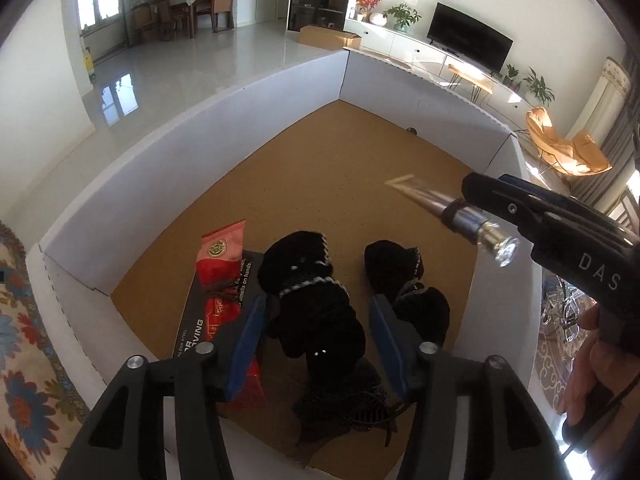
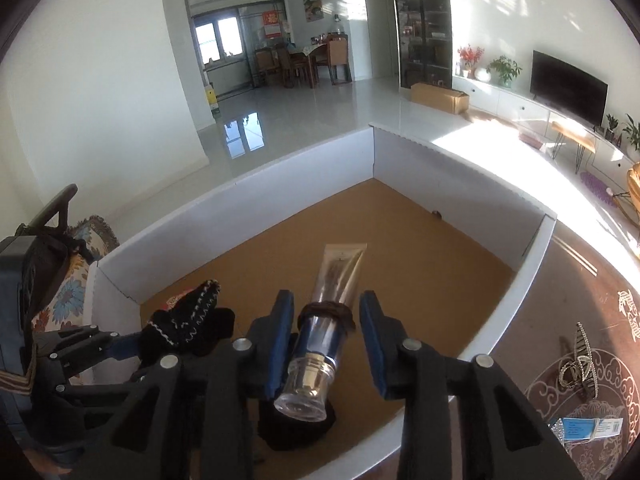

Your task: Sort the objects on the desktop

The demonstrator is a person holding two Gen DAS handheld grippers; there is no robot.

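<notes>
- Left claw [image 1: 318, 304] was hanging over the near end of the box, pointing steeply down. Its blue pads stood apart and weren't squeezing anything, so it had let go. A black knitted glove with a white zigzag trim [image 1: 316, 312] lay bunched up right between and under them.
- Right claw [image 2: 327, 296] was also spread. A clear plastic tube with a silvery-gold inside and a chunky clear cap [image 2: 332, 288] sat loosely between its pads, with a clear gap on the right-hand side, so I wouldn't call it gripped. The cap pointed back at the camera. The tube was up in the air over the box, and it showed blurred in the left view.
- A brown hair tie [image 2: 326, 312] was looped around the tube just above the cap.
- A person's hand [image 1: 592, 360] was wrapped round the right claw's handle.
- Next to the glove, on its left, a red crinkly snack packet [image 1: 222, 252] lay across a flat dark grey carton with white lettering [image 1: 192, 332].
- A second black knitted piece [image 1: 396, 264] was on the other side, just beside the first.
- All of that sat inside a big white cardboard box with a brown floor [image 2: 460, 176]. The far half of the floor was bare apart from a tiny dark speck by the back wall.
- Outside the box on the right, a metallic hair claw clip [image 2: 576, 360] and a blue-and-white packet [image 2: 588, 428] were on the brown patterned tabletop [image 2: 520, 340].
- Way back there was a shiny tiled floor, a brown shipping carton [image 2: 440, 98] and a black flat TV [image 2: 568, 84].
</notes>
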